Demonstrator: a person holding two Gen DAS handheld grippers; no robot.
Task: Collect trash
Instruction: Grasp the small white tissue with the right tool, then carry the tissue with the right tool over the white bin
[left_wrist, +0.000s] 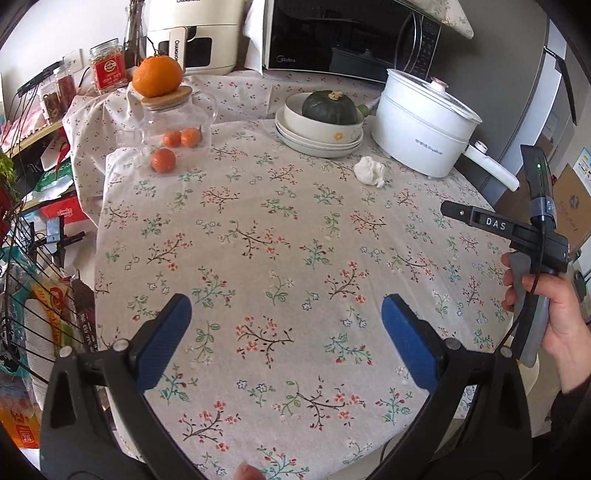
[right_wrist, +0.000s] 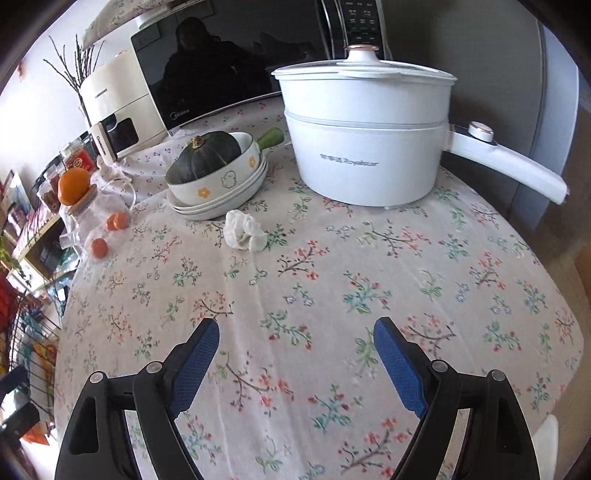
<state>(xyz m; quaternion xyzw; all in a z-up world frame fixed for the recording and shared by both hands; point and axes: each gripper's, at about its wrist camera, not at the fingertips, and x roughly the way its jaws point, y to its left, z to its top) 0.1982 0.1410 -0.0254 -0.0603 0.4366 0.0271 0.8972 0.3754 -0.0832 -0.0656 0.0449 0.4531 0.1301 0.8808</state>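
A crumpled white tissue (left_wrist: 369, 170) lies on the floral tablecloth between the stacked plates and the white pot; it also shows in the right wrist view (right_wrist: 243, 230). My left gripper (left_wrist: 286, 314) is open and empty, low over the near part of the table, far from the tissue. My right gripper (right_wrist: 295, 338) is open and empty, over the table's middle, with the tissue ahead and slightly left. The right tool's body (left_wrist: 517, 229) shows at the right edge of the left wrist view, held in a hand.
A white electric pot (right_wrist: 369, 140) with a long handle stands at the back right. Stacked plates and a bowl (right_wrist: 218, 192) hold a dark green squash (right_wrist: 207, 155). A glass jar (left_wrist: 173, 122) with an orange on top, loose mandarins, a microwave (left_wrist: 351, 37) and an air fryer stand behind.
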